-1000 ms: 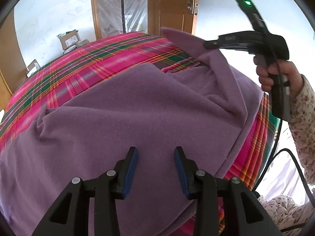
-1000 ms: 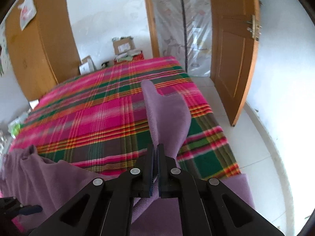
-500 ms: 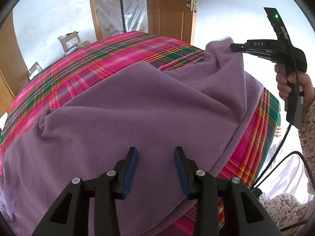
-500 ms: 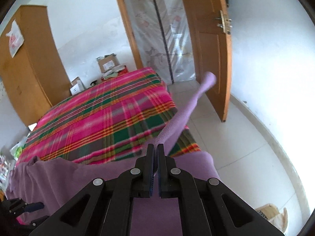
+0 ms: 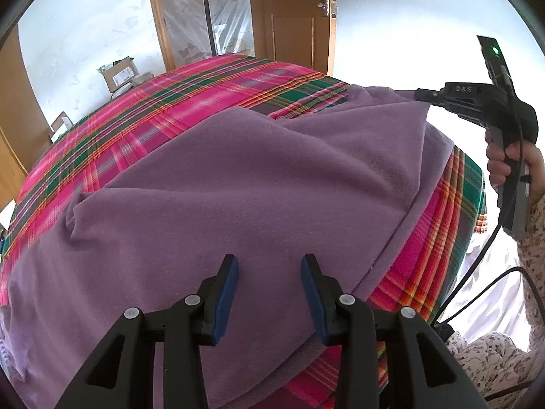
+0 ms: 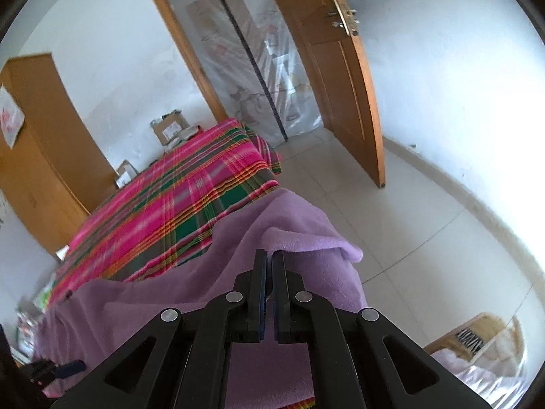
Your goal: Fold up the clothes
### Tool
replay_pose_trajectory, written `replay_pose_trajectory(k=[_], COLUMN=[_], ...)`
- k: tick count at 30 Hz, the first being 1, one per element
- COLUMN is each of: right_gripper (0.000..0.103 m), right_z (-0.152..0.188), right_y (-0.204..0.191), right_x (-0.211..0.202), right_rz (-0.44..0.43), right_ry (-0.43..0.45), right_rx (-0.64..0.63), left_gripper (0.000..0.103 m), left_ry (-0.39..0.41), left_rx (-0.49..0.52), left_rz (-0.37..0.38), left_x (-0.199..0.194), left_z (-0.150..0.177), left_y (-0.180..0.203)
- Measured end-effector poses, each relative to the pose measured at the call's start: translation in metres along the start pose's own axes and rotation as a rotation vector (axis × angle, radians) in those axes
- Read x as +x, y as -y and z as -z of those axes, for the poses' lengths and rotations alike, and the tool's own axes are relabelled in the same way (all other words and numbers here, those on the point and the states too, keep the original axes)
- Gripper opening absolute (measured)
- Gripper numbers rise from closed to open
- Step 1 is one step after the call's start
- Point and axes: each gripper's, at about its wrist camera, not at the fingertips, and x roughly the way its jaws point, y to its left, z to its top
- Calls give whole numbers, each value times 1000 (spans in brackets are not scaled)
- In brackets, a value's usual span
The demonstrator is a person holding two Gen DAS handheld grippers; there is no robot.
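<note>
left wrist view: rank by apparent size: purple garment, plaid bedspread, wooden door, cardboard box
1. purple garment, fills most of the frame, though nearest the camera
2. plaid bedspread, its visible part
3. wooden door
4. cardboard box, far off, so truly unsure

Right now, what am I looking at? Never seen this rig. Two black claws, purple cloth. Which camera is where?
There is no robot here: a person holds a two-finger gripper in each hand, and each gripper carries a fisheye camera looking along its fingers.

In the left camera's picture, the left gripper is open and hovers over a purple fleece garment spread on a bed with a pink and green plaid cover. At the right edge of that picture you see the person's right hand holding the other tool.

In the right camera's picture, the right gripper is shut on an edge of the garment, pulling it out past the side of the bed.
</note>
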Motion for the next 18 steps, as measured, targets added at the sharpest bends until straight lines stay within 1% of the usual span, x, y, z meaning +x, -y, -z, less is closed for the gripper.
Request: replay_pose_trajectory(k=[5, 18], right_gripper=[3, 3], right_z=[9, 23], right_y=[16, 52], right_x=[-12, -31], right_rz=[-24, 0], right_ry=[50, 126], right_rx=[84, 243], left_gripper=[39, 39], left_ry=[-2, -5], left_rx=[4, 13], left_rz=[-5, -3], left_x=[1, 2], left_z=[-1, -3], left_y=[3, 7])
